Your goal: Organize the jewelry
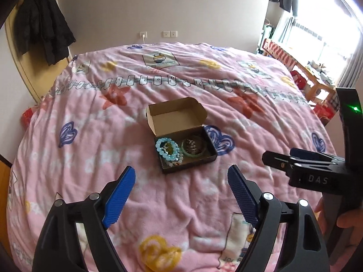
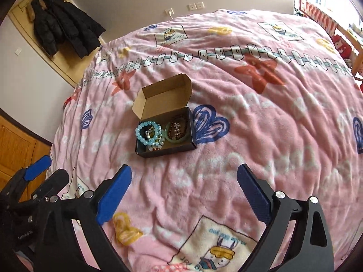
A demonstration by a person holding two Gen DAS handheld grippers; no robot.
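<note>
A small black cardboard box point(image 1: 209, 157) with its brown lid point(image 1: 175, 112) folded open lies on the pink bedspread; it also shows in the right wrist view point(image 2: 168, 150). Inside lie a light-blue bead bracelet point(image 1: 167, 147) point(image 2: 147, 131), a green bangle point(image 1: 194, 151) point(image 2: 178, 138) and some smaller bead strands. My left gripper point(image 1: 182, 176) is open and empty, a little in front of the box. My right gripper point(image 2: 185, 175) is open and empty, also short of the box. The right gripper also shows at the right edge of the left wrist view point(image 1: 295, 161).
The pink patterned bedspread point(image 1: 90, 158) covers the whole bed. Black coats point(image 2: 63, 22) hang on a door at the far left. A wooden rack point(image 1: 301, 68) and a bright window stand at the far right.
</note>
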